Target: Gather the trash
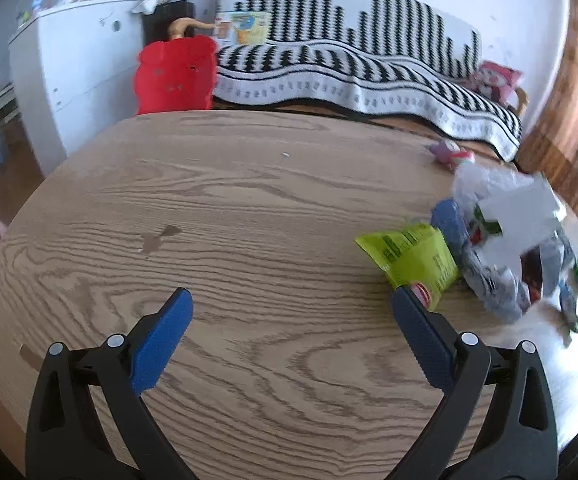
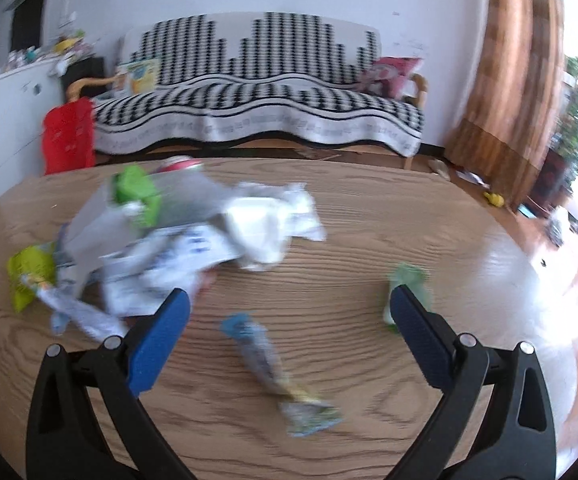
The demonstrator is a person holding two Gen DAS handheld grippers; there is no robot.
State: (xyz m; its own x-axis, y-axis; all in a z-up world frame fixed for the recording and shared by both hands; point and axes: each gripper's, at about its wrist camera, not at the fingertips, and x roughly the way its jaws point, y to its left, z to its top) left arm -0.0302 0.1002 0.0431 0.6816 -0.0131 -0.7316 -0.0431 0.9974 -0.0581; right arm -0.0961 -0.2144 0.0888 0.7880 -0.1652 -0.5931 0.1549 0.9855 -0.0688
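Note:
A pile of crumpled wrappers and paper lies on the wooden table; in the left wrist view the pile sits at the right. A lime-green packet lies at its near edge, just beyond my left gripper's right fingertip; it also shows in the right wrist view. My left gripper is open and empty over bare wood. My right gripper is open and empty. A blue and silver wrapper lies between its fingers. A pale green wrapper lies by its right fingertip.
A black-and-white patterned sofa stands behind the table. A red bag hangs at its left end, next to a white cabinet. A brown curtain hangs at the right. Small toys lie on the floor.

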